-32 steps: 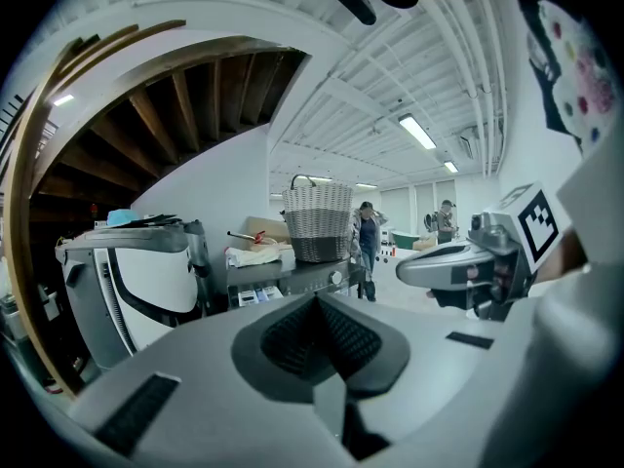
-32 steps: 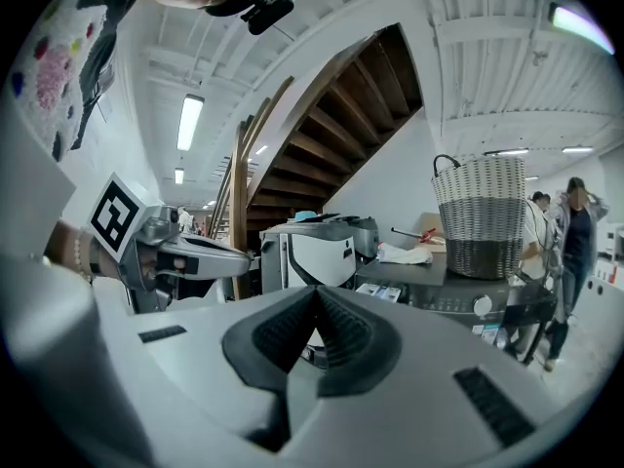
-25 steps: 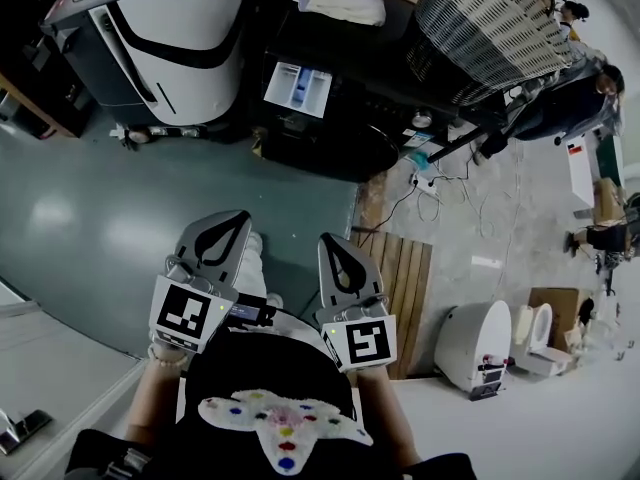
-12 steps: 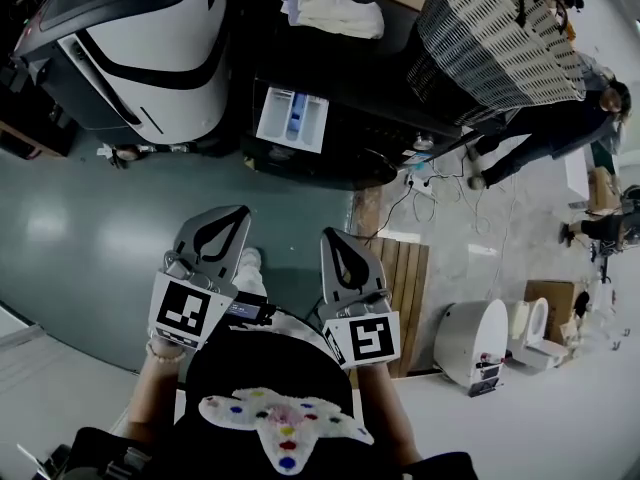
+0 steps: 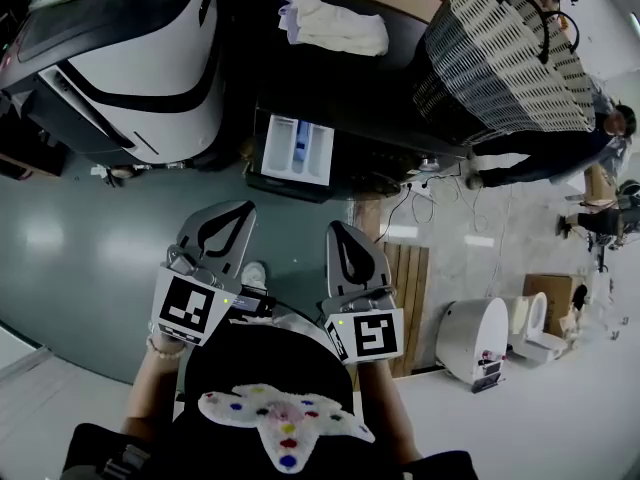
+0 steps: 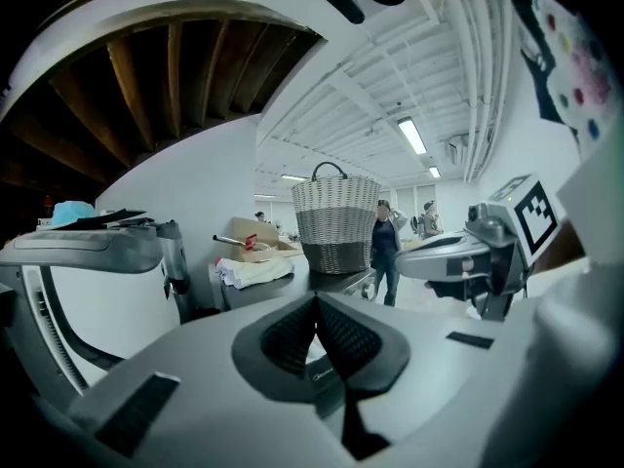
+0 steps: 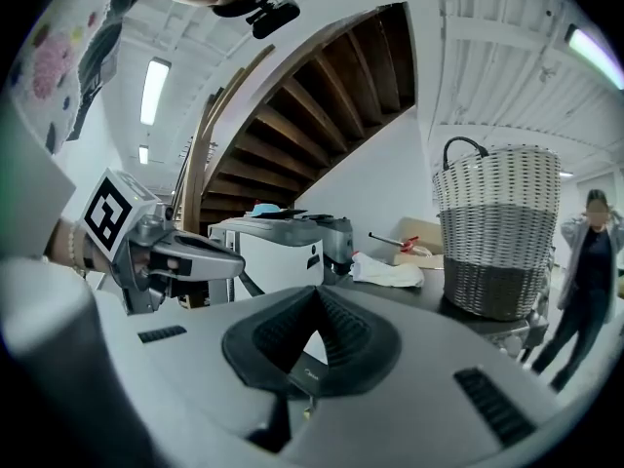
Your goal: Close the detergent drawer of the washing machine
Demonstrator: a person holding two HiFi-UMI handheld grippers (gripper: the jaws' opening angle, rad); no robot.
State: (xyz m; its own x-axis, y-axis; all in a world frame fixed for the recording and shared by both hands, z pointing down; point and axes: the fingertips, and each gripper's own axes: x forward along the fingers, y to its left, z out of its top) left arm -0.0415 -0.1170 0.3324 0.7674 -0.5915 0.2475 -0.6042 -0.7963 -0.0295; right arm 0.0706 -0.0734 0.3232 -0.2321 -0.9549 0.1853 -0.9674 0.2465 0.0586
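The black washing machine stands ahead of me, its white detergent drawer pulled out from the front, with a blue insert showing. My left gripper and right gripper are held side by side, both short of the drawer and pointing at it. Each is shut and holds nothing. In the left gripper view the left gripper has its pads together and hides the drawer. The right gripper looks the same in its own view.
A folded white cloth and a tall wicker basket sit on the machine's top. A white-and-black appliance stands to its left. A person, cables, a wooden pallet and a white appliance are at the right.
Both grippers have come forward together towards the washing machine, so the drawer now lies nearer to their tips. They stay shut and empty.
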